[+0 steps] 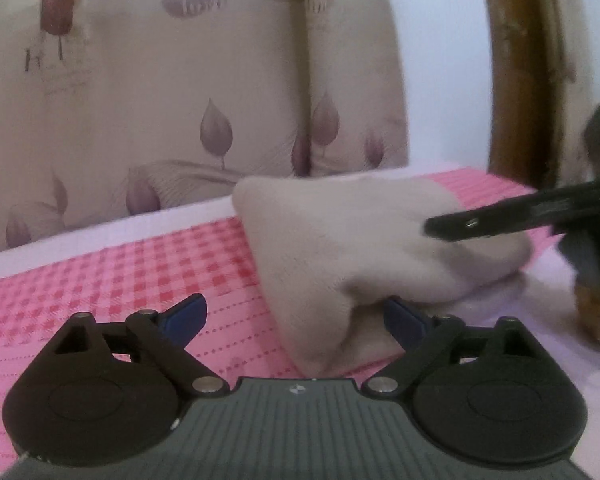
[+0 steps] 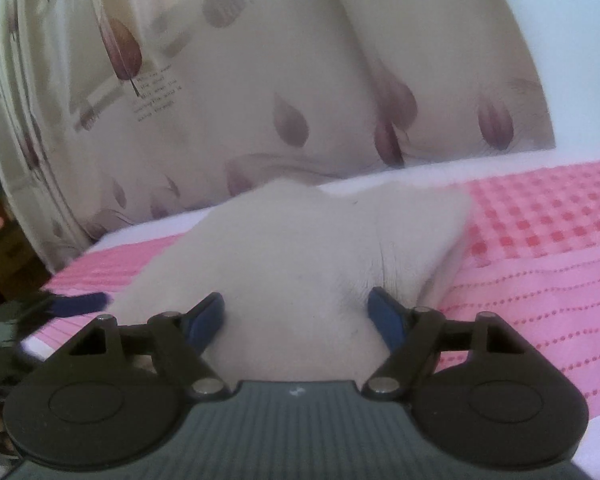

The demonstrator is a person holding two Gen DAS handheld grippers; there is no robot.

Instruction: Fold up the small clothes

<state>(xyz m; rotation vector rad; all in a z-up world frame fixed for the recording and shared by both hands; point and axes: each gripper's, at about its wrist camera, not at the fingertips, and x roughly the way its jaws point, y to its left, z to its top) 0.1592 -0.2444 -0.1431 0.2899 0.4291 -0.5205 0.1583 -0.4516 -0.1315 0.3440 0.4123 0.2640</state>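
Observation:
A small cream cloth [image 1: 340,240] lies folded into a thick bundle on a pink checked mat [image 1: 120,264]. My left gripper [image 1: 296,314] is open at the bundle's near corner, its right blue fingertip [image 1: 404,316] tucked under the fold. The right gripper's black finger [image 1: 500,216] reaches over the bundle from the right. In the right wrist view my right gripper [image 2: 296,314] is open, blue fingers on either side of the cloth [image 2: 300,248], which fills the gap. The left gripper's blue fingertip [image 2: 80,304] shows at the left edge.
A cream curtain with purple leaf prints [image 1: 180,100] hangs close behind the mat. A brown wooden frame [image 1: 512,80] stands at the right. The mat [image 2: 540,240] lies on a white surface [image 2: 420,172]. Dark clutter [image 2: 4,264] sits at the left.

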